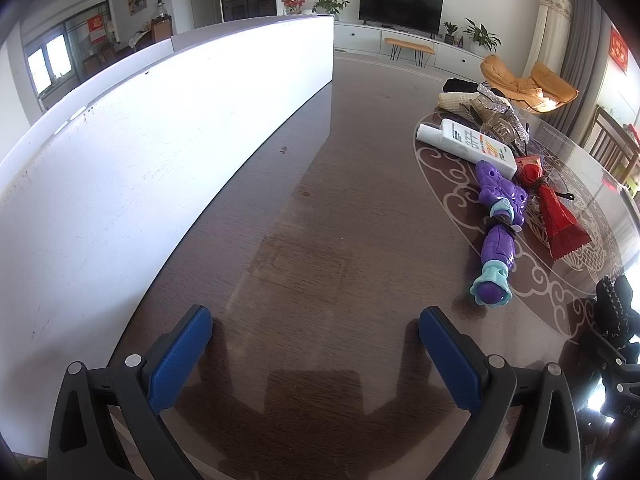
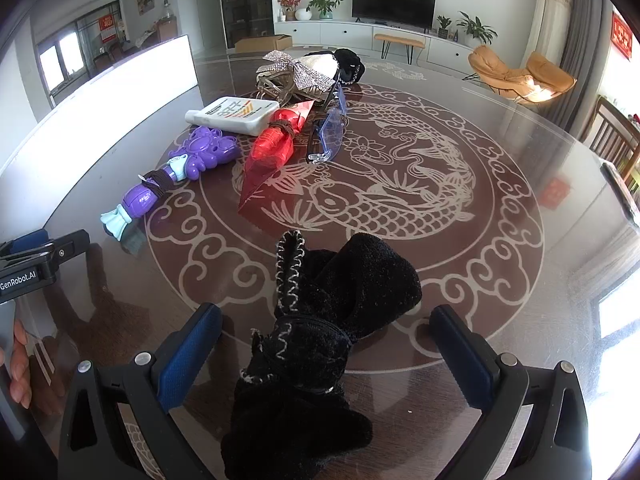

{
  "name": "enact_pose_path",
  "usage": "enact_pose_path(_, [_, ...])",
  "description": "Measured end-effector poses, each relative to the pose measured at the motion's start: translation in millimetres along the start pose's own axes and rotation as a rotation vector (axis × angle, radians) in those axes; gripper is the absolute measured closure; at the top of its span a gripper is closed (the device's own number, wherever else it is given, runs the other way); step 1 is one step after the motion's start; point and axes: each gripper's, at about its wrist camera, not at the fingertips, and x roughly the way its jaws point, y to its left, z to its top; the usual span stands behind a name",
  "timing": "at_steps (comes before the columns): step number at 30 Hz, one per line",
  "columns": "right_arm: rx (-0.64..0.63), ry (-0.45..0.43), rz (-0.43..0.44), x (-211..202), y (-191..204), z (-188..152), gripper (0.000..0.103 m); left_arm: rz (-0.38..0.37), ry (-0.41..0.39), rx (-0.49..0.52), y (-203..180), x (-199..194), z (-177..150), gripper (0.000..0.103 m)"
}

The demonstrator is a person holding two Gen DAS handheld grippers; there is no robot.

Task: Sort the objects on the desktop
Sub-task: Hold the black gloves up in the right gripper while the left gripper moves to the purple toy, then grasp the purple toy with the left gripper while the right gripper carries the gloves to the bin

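A black plush bow (image 2: 316,332) lies on the glass table between the open fingers of my right gripper (image 2: 326,336), untouched by the pads; its edge shows in the left wrist view (image 1: 614,312). Beyond it lie a purple toy wand (image 2: 180,168) (image 1: 498,224), a red cone-shaped packet (image 2: 276,144) (image 1: 556,212), blue glasses (image 2: 330,132), a white bottle (image 2: 236,114) (image 1: 468,146) and a sparkly bow pile (image 2: 304,74) (image 1: 496,116). My left gripper (image 1: 316,344) is open and empty over bare table, left of the wand; its side shows in the right wrist view (image 2: 36,264).
A long white board (image 1: 140,152) (image 2: 100,100) stands along the left side of the round table (image 2: 500,280). Chairs stand beyond the table at the right (image 2: 612,140). A person's fingers (image 2: 20,372) show at the far left.
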Motion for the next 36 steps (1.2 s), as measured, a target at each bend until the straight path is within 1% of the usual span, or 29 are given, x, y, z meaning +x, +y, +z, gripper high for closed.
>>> enact_pose_path(3, [0.0, 0.0, 0.0, 0, 0, 0, 0.0, -0.009, 0.004, 0.001, 1, -1, -1, 0.0])
enact_pose_path(5, [0.0, 0.0, 0.0, 0, 0, 0, 0.0, -0.043, 0.0, -0.015, 4, -4, -1, 0.0])
enact_pose_path(8, [0.0, 0.0, 0.0, 0, 0, 0, 0.0, -0.17, -0.012, -0.049, 8, -11, -1, 0.0])
enact_pose_path(10, [0.0, 0.0, 0.0, 0, 0, 0, 0.0, -0.251, -0.038, -0.051, 6, -20, -1, 0.0])
enact_pose_path(13, [0.0, 0.0, 0.0, 0, 0, 0, 0.0, -0.319, -0.104, -0.002, -5, -36, -3, 0.0])
enact_pose_path(15, [-0.001, 0.0, -0.001, 0, 0, 0, 0.0, -0.337, -0.125, 0.048, -16, -40, -2, 0.0])
enact_pose_path(16, [-0.001, 0.0, -0.001, 0, 0, 0, 0.0, -0.341, -0.12, 0.072, -21, -38, 0, 0.0])
enact_pose_path(20, [-0.001, 0.0, -0.001, 0, 0, 0, 0.0, -0.341, -0.054, 0.138, -43, -16, 14, 0.0])
enact_pose_path(22, [-0.001, 0.0, -0.001, 0, 0, 0, 0.0, -0.325, -0.028, 0.154, -52, -2, 25, 0.0])
enact_pose_path(25, [-0.001, -0.001, -0.001, 0, 0, 0, 0.0, -0.308, 0.036, 0.187, -67, 18, 39, 0.0])
enact_pose_path(26, [-0.001, -0.001, -0.001, 0, 0, 0, 0.0, -0.282, 0.038, 0.219, -74, 21, 42, 0.006])
enact_pose_path(27, [-0.001, -0.001, -0.001, 0, 0, 0, 0.0, -0.247, 0.031, 0.264, -81, 23, 43, 0.014])
enact_pose_path(28, [-0.001, -0.001, -0.001, 0, 0, 0, 0.0, -0.207, 0.022, 0.315, -89, 23, 44, 0.029])
enact_pose_path(29, [-0.001, -0.001, -0.001, 0, 0, 0, 0.0, -0.223, 0.011, 0.344, -94, 21, 44, 0.048])
enact_pose_path(30, [-0.001, -0.001, -0.001, 0, 0, 0, 0.0, -0.234, 0.014, 0.361, -99, 19, 46, 0.058])
enact_pose_path(31, [-0.001, -0.001, -0.001, 1, 0, 0, 0.0, -0.236, 0.025, 0.377, -102, 18, 48, 0.082])
enact_pose_path(32, [-0.001, -0.001, -0.001, 1, 0, 0, 0.0, -0.224, 0.037, 0.382, -104, 16, 48, 0.082])
enact_pose_path(33, [-0.001, -0.001, -0.001, 1, 0, 0, 0.0, -0.226, 0.036, 0.372, -102, 14, 47, 0.082])
enact_pose_path(36, [-0.001, 0.0, -0.001, 1, 0, 0, 0.0, -0.278, 0.041, 0.288, -76, 6, 36, 0.082])
